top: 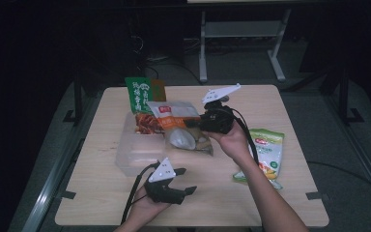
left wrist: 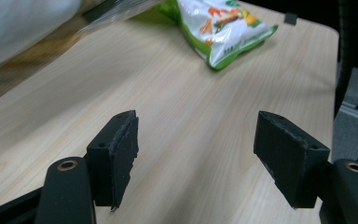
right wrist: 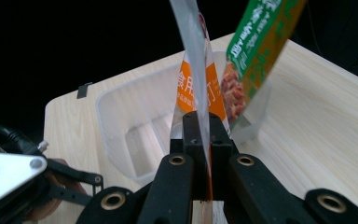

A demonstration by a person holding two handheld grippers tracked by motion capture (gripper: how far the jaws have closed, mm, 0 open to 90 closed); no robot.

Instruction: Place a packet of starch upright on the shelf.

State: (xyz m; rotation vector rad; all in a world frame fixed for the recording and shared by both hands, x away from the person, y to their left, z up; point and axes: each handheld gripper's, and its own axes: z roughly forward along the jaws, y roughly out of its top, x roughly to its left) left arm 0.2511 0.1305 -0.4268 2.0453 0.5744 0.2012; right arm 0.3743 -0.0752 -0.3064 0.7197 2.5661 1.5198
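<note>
Nearest the camera, the left gripper (top: 183,181) rests low on the table (top: 290,104), jaws spread wide and empty, in front of the clear plastic bin (top: 135,152). Beside that bin, the right gripper (right wrist: 204,140) pinches an orange-labelled pouch (top: 181,123). A green snack bag (top: 266,152) lies well right of the bin.

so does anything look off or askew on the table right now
Nothing spilled or damaged. The green packet stands tilted in the clear plastic bin, propped against its far wall. The right gripper holds an orange-labelled packet by its edge, partly over the bin.
</note>
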